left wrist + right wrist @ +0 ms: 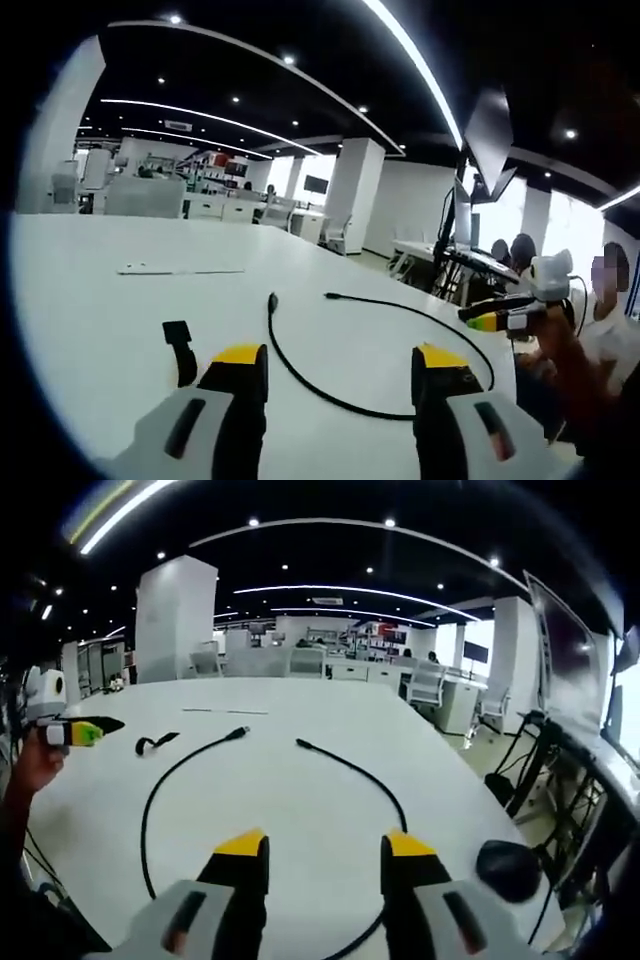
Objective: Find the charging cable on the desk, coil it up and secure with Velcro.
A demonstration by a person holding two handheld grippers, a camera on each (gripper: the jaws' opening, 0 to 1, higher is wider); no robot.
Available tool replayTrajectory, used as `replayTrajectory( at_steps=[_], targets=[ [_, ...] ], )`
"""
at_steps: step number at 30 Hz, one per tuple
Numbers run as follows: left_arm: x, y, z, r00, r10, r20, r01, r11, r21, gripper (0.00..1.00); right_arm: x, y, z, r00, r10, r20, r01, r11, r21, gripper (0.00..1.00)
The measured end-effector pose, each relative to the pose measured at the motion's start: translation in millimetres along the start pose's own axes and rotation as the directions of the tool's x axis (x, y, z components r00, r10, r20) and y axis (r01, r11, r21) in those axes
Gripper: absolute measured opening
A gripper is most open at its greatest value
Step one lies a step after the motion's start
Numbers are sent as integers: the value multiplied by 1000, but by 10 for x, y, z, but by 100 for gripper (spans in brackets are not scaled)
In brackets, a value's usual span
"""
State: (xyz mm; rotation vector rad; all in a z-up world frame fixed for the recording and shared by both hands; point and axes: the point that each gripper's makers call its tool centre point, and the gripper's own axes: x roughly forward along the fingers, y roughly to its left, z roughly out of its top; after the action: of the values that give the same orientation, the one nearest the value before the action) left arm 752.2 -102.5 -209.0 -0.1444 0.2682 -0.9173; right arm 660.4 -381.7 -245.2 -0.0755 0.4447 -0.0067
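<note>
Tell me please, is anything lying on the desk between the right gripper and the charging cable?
Nothing visible does. In the right gripper view the right gripper is open over bare white desk, with the black charging cable curving around on both sides. The Velcro strap lies off to the left, beyond the cable.

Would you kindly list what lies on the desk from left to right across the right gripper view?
The other gripper held at the left edge → Velcro strap → charging cable, looping across the middle of the white desk → dark rounded object at the desk's right edge.
</note>
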Motion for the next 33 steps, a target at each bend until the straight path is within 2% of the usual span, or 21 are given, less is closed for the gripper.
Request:
replayTrajectory(
  at_steps=[5, 13, 23, 33],
  targets=[
    [44, -2, -27, 1000, -1, -12, 1, 1000, -15, 57, 10, -35, 5, 1000, -4, 1, 4, 1000, 7, 45],
    [149, 18, 22, 1000, 15, -9, -15, 1000, 14, 56, 101, -157, 39, 1000, -9, 3, 9, 1000, 8, 45],
    [297, -16, -53, 999, -6, -44, 7, 1000, 15, 54, 248, -223, 64, 1000, 7, -4, -7, 1000, 17, 44],
    [472, 70, -97, 997, 16, -74, -15, 1000, 14, 54, 366, -290, 123, 1000, 15, -1, -15, 1000, 8, 40]
  ],
)
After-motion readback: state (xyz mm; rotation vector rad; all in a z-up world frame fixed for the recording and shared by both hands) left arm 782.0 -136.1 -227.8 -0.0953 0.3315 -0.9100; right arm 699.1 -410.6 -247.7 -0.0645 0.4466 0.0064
